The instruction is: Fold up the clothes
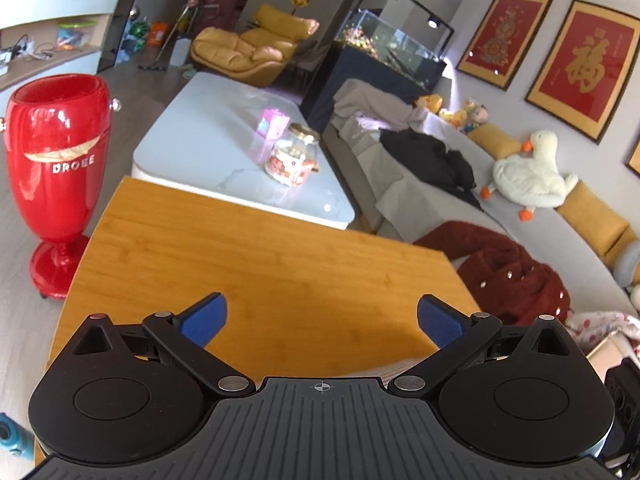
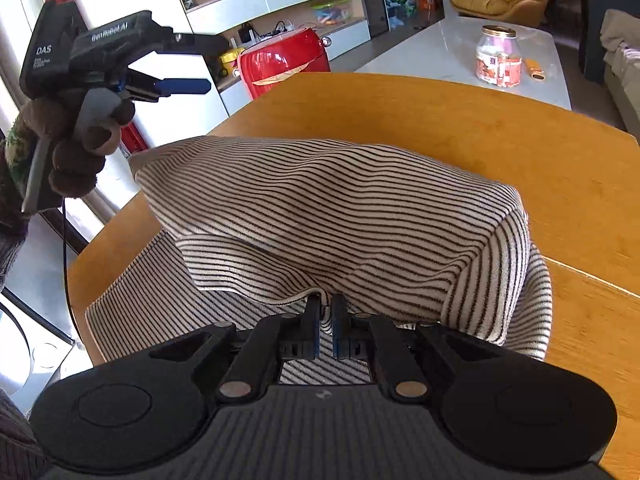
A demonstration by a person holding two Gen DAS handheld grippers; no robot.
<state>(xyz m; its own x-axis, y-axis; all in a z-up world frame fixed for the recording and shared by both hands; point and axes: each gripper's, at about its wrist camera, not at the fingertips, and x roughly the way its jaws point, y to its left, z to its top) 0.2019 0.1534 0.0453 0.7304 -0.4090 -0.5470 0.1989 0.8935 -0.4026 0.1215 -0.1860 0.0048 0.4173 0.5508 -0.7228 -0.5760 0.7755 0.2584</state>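
Observation:
A cream garment with thin dark stripes (image 2: 320, 216) lies on the wooden table (image 2: 520, 152), with one layer lifted and draped over the rest. My right gripper (image 2: 326, 300) is shut on the near edge of that lifted layer and holds it up. My left gripper (image 1: 322, 316) is open and empty above the bare wooden table (image 1: 260, 256); a sliver of the garment shows under its body. In the right wrist view the left gripper (image 2: 176, 64) hangs in the air to the upper left, held by a gloved hand, apart from the garment.
A red vase-shaped bin (image 1: 56, 160) stands on the floor left of the table. Beyond is a white coffee table (image 1: 224, 148) with a glass jar (image 1: 294, 156). A sofa (image 1: 460, 208) on the right holds a dark red garment (image 1: 508, 268), black clothes and a plush goose.

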